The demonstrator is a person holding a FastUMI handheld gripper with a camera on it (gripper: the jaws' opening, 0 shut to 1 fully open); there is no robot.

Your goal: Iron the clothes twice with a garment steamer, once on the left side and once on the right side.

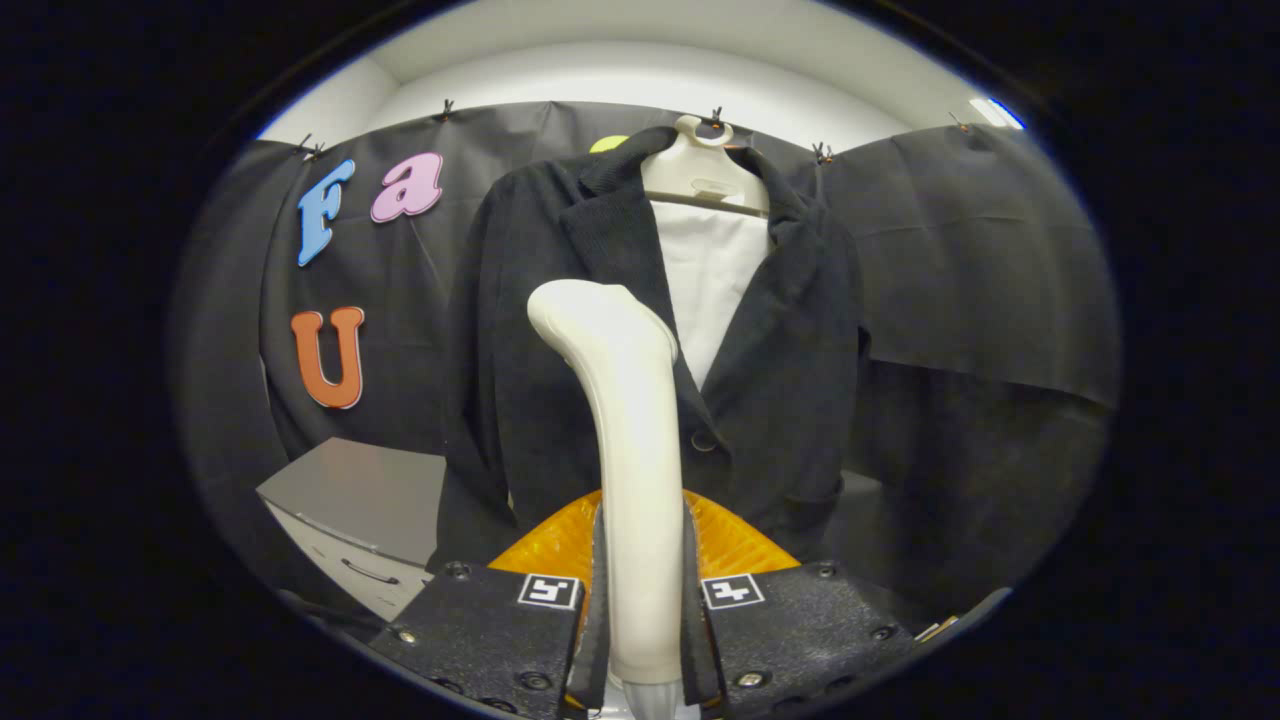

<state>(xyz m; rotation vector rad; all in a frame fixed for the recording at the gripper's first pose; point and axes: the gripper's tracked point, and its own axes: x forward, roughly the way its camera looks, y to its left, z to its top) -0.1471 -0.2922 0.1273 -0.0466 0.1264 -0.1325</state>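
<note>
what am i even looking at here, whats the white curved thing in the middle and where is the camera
The camera rides on a hand-held gripper and looks forward along its two fingers. Those fingers are shut on the white curved thing, the handle of a garment steamer, which rises upright between them. Beyond it a dark jacket hangs on a pale hanger with a white panel showing inside, against the booth's black cloth wall. A grey drawer cabinet stands beside the jacket, lower down.

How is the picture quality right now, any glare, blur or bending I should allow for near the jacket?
Gripper view: fisheye bends the wall cloth and cabinet outward; the dark jacket is dim but in focus, its ribbing showing; mild sheen, no harsh glare, on the steamer handle clamped in the gripper; the fingers look sharp.
</note>
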